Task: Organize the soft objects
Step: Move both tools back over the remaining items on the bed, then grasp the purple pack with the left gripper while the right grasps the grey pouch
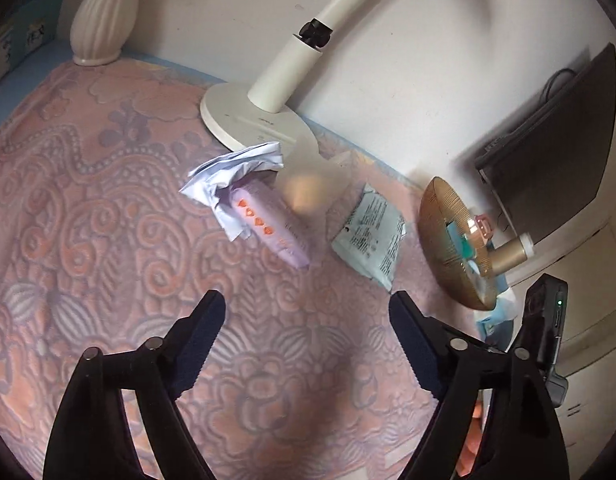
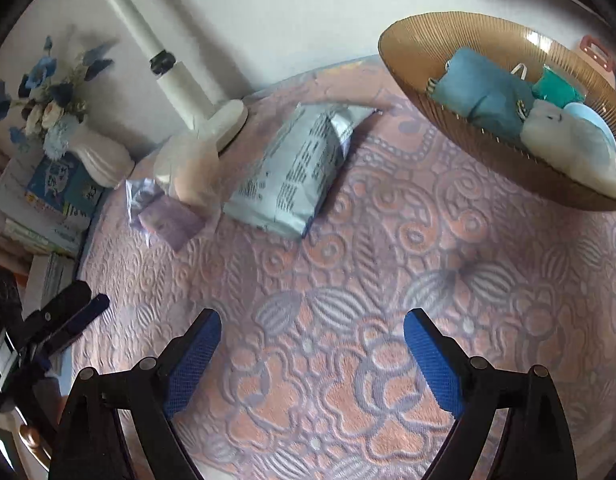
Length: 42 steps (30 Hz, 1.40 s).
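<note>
- We see our left gripper [image 1: 306,312] with black, saw-toothed pads spread wide above the cloth, nothing between them.
- Our right gripper [image 2: 311,330] wears blue, dimpled pads, also spread and empty.
- The soft things lie near the wall: a lilac packet [image 1: 274,228] with orange hearts, crumpled pale-blue wrapping [image 1: 232,178] draped over its far end, and a glossy pale-blue pouch [image 2: 296,168] printed with dark text just beside.
- A blurred, translucent bag [image 2: 188,172] sits between the packet and the pouch.
- A ribbed amber bowl [image 2: 487,30] holds a teal folded cloth [image 2: 483,94] and a white fluffy piece [image 2: 563,140].
- Everything rests on an embossed pink-and-grey floral tablecloth [image 2: 387,280]; a white lamp base [image 1: 244,120] and fluted white vase [image 1: 104,12] stand against the pale wall.
</note>
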Tool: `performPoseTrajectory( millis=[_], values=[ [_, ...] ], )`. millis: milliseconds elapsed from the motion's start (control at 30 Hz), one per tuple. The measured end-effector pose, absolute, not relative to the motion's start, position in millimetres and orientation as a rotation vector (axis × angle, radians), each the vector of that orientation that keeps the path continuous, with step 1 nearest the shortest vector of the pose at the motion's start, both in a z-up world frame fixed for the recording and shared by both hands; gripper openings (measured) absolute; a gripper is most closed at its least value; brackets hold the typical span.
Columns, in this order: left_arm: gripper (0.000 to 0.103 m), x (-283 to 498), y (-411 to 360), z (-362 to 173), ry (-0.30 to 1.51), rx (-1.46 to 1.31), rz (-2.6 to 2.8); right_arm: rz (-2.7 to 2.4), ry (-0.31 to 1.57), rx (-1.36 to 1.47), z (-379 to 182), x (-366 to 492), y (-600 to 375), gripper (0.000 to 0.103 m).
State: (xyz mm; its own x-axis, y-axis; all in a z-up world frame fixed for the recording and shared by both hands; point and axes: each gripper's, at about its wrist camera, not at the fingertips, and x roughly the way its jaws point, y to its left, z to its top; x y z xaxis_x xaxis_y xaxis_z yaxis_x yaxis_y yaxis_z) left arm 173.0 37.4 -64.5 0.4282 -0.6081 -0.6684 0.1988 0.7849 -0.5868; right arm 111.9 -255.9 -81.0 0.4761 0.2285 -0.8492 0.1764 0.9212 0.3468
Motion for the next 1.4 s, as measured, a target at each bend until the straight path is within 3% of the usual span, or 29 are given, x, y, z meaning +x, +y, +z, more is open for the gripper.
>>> performPoseTrajectory(
  millis=[67, 333, 600, 767, 833, 900, 933, 1033, 1233, 1400],
  values=[
    [0.073, 185.9, 30.5, -69.4, 1.026, -0.458, -0.496, -0.017, 1.057, 0.429, -78.0, 127.6, -261.0, 0.092],
    [0.072, 220.9, 4.0, -92.7, 1.031, -0.440, -0.464, -0.068, 1.090, 0.496, -103.8, 184.9, -260.9, 0.093],
    [0.067, 249.8, 5.3, -109.1, 1.028, -0.513, -0.456, -0.132, 1.023, 0.411, -105.5, 219.8, -248.2, 0.095],
    [0.065, 245.9, -7.2, -105.6, 1.003, -0.411, -0.424, -0.170, 0.998, 0.336, -107.8, 232.4, -241.5, 0.093],
    [0.045, 241.7, -18.0, -103.9, 0.993, -0.312, -0.390, -0.183, 0.978, 0.295, -108.2, 233.5, -237.5, 0.085],
    [0.042, 236.9, -23.5, -102.8, 0.992, -0.281, -0.405, -0.177, 0.938, 0.276, -106.7, 231.1, -234.7, 0.069],
    [0.035, 234.5, -23.9, -101.9, 0.994, -0.276, -0.407, -0.182, 0.914, 0.274, -104.7, 227.6, -235.4, 0.060],
    [0.033, 223.0, -18.9, -98.0, 0.996, -0.296, -0.430, -0.151, 0.873, 0.341, -99.9, 218.0, -248.2, 0.044],
    [0.032, 173.9, 2.1, -93.8, 1.000, -0.283, -0.501, -0.052, 0.893, 0.361, -90.8, 199.4, -255.3, 0.030],
    [0.032, 141.5, 9.5, -87.5, 1.015, -0.229, -0.574, 0.008, 0.912, 0.364, -80.7, 164.0, -244.1, 0.028]
  ],
)
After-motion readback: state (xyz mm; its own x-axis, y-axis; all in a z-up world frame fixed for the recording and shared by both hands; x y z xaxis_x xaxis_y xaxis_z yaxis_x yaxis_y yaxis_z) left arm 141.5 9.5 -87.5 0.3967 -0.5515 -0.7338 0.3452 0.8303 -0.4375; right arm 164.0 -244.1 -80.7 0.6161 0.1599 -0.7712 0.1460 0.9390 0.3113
